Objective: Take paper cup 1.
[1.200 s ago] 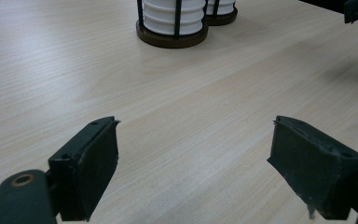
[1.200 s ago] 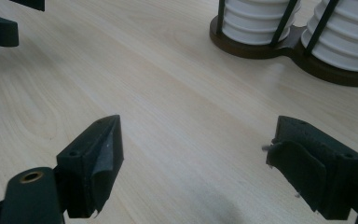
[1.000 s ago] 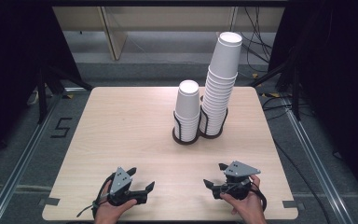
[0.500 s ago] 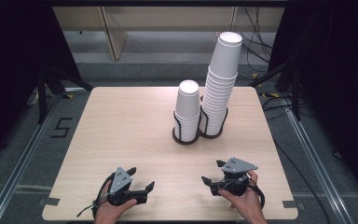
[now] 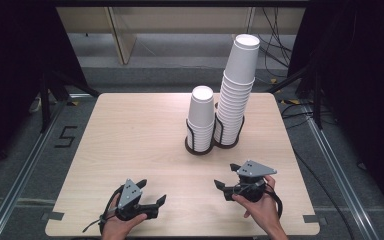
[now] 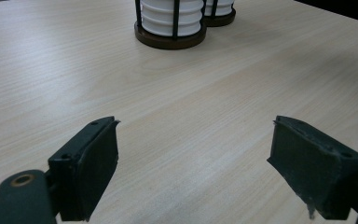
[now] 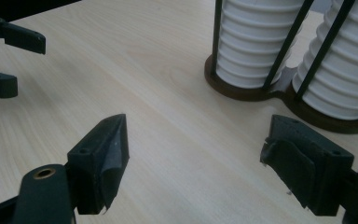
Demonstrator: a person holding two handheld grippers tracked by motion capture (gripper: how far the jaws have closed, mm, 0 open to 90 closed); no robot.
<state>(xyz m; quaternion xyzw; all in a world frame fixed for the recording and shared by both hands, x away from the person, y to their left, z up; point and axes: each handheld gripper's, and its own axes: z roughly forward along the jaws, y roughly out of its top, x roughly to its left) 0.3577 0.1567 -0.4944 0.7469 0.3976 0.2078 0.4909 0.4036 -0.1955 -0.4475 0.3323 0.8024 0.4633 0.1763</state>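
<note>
Black jaws on both tools, and both sets are spread apart with nothing between them, just bare wood showing through the gap. The left hand-held gripper (image 5: 152,200) sits low at the near edge of the counter (image 5: 130,145), held in the person's left hand (image 5: 122,222), jaws pointing off toward the right side. The right hand-held gripper (image 5: 223,186) is near the front right, a bit farther in from the edge than the left one, gripped by the right hand (image 5: 260,210), its jaws pointing left. The two are well apart from each other

Past them, around the middle of the counter toward the far right, there's a dark wire holder (image 5: 200,146) with two round slots side by side. The short stack (image 5: 201,115) of white paper cups stands in the left slot, the tall stack (image 5: 236,90) in the right slot, leaning slightly. In the right gripper view the holder (image 7: 242,91) is close, just ahead and to the right of the jaws, with the left gripper's jaws at the far left edge. In the left gripper view the holder (image 6: 168,41) is farther off, straight ahead
</note>
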